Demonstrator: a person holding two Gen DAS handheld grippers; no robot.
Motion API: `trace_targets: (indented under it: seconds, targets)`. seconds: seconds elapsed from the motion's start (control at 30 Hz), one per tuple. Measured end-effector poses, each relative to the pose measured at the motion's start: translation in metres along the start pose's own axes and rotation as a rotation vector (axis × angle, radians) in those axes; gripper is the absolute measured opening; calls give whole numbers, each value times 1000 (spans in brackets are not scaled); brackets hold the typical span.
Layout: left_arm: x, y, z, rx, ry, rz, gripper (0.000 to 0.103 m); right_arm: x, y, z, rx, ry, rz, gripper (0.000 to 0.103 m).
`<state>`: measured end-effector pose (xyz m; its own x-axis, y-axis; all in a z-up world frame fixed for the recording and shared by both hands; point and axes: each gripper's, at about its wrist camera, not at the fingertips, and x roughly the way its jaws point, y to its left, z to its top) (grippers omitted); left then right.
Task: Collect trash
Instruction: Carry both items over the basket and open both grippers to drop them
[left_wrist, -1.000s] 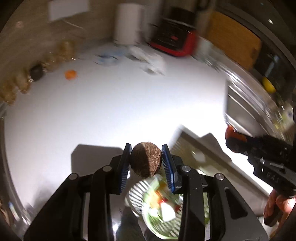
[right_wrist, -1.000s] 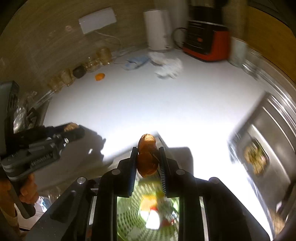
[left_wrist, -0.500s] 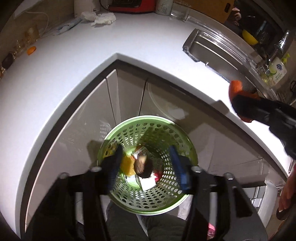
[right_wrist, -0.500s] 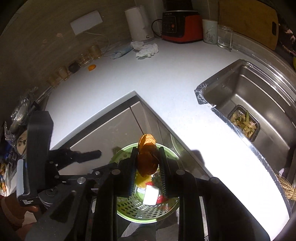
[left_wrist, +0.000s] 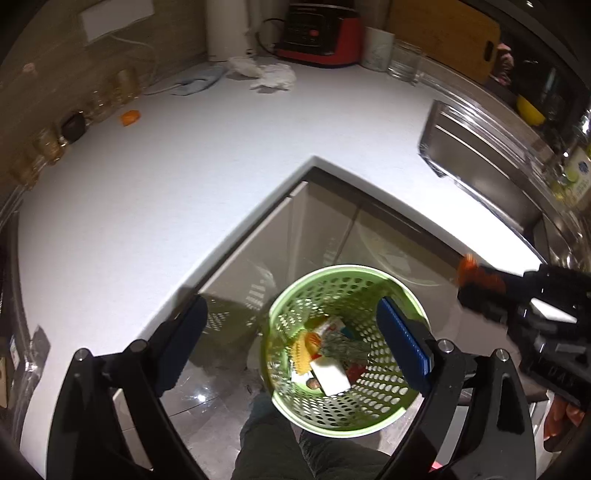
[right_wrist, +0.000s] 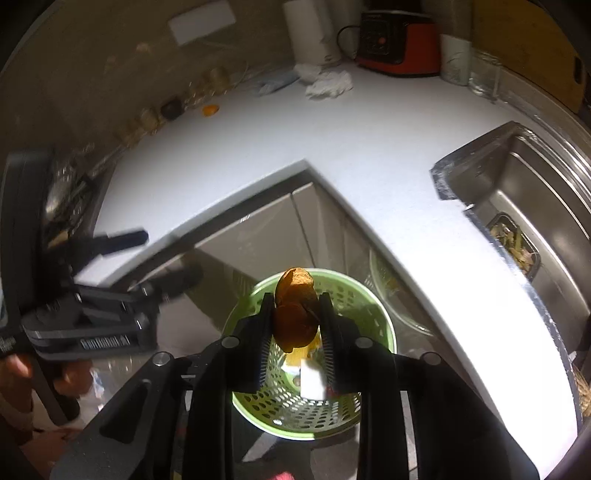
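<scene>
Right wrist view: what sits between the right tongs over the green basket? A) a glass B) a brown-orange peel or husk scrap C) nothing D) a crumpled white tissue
B: a brown-orange scrap sits between the right tongs, whose jaws are opening, directly above the green basket.

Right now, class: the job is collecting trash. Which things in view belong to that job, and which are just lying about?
Belong to the job:
- green basket, trash already inside
- brown peel between the right gripper's opening jaws
- left gripper, opening, nothing between its jaws
- crumpled tissue
- orange scrap

Lying about:
- red appliance
- glass jars
- sink
- cutting board
</scene>
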<state>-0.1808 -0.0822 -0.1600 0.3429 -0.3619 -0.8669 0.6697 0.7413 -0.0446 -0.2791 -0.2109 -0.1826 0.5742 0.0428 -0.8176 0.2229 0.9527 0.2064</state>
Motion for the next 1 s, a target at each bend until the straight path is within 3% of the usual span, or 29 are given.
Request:
trace_targets:
  seconds: [0.03,0.1,0.13,0.67,1.0]
  targets:
    - [-1,6,1,-11,-1,10,88,6,3,0,-16,24,-1,82]
    - [0,14,2,-30,-1,22,88,12,11,-1,-46,29,-59,101]
    - [-1,19,2,-40,-1,28,88,12,14,0,-55,14,-88,101]
    - [4,53,28,-70,-27,49,89,16,8,42,22,1,-59,101]
    - [36,113,85,-100,-42,74,90,51,26,115,-10,-23,-58,101]
